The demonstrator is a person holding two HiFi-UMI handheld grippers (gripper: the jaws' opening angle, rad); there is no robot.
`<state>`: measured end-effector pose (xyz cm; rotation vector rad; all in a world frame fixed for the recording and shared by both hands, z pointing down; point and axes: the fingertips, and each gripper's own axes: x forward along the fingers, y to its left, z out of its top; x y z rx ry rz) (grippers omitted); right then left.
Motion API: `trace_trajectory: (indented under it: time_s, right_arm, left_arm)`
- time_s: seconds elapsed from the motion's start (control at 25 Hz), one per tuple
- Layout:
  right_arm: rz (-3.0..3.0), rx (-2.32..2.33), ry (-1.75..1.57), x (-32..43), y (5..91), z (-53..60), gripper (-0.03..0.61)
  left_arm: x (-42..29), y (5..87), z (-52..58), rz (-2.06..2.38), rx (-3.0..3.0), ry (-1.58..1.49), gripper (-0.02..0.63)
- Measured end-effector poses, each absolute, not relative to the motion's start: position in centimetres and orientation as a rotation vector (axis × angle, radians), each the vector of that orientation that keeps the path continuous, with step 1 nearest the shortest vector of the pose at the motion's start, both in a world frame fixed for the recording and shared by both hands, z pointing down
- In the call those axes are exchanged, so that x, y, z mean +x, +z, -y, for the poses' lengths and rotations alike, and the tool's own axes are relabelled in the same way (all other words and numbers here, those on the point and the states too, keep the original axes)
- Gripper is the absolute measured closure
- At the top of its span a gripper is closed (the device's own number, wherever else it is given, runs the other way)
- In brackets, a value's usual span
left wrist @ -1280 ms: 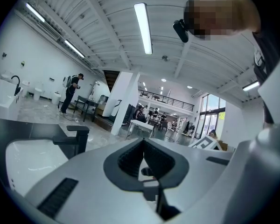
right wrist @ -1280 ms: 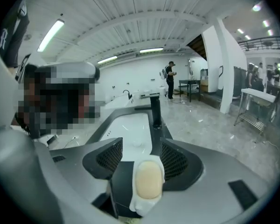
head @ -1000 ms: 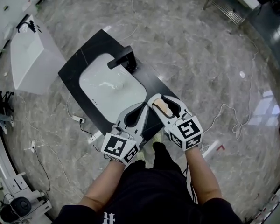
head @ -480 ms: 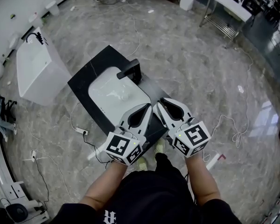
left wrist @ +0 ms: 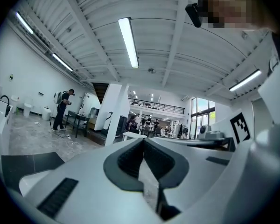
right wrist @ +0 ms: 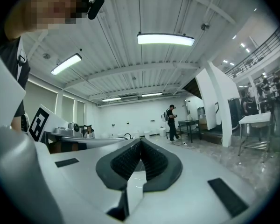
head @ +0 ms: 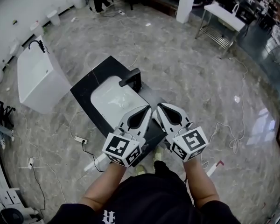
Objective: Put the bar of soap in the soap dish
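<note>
Bottom of the head view: L forearm (head: 102,185) and R forearm (head: 199,185) reached out from a black shirt (head: 144,197), each w/ a marker cube (head: 122,149) on top. Next up, L gripper (head: 147,109) and R gripper (head: 160,106) sat just beside each other, over the near end of the black counter (head: 86,94).

L jaws were clenched, pads meeting at the tip, nothing btwn them; the left gripper view settled that. R jaws had just been closing and were clamped tight too, empty, per the right gripper view.

Soap and soap dish: no view showed either, so I couldn't tell where they lay. The grippers covered that bit of counter.

Past the tips, head view only:
- a white basin (head: 113,99) sunk in the counter, w/ a black faucet (head: 132,78) at its far rim
- grey marble floor (head: 186,64) w/ loose cables (head: 226,125)
- a white cabinet (head: 37,78) off to the left

The gripper views looked level, so no basin in them. Instead they gave ceiling strip lights (left wrist: 128,41), a white pillar (left wrist: 113,111) and, far back, a standing person w/ a backpack (right wrist: 171,121) by a table (right wrist: 191,122). Each also caught the other gripper's cube at its edge.
</note>
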<state>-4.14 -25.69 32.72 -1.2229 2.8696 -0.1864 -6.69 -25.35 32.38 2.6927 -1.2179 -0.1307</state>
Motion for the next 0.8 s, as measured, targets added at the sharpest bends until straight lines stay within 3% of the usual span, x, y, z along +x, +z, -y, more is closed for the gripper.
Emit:
trace_trajectory:
  time_s: [0.8]
  right_arm:
    - [-2.872,-1.211,-0.064,-4.2,29.4,24.4,0.572]
  left_arm:
    - [-6.3,29.1,24.2,1.246,2.749,-0.174,0.606]
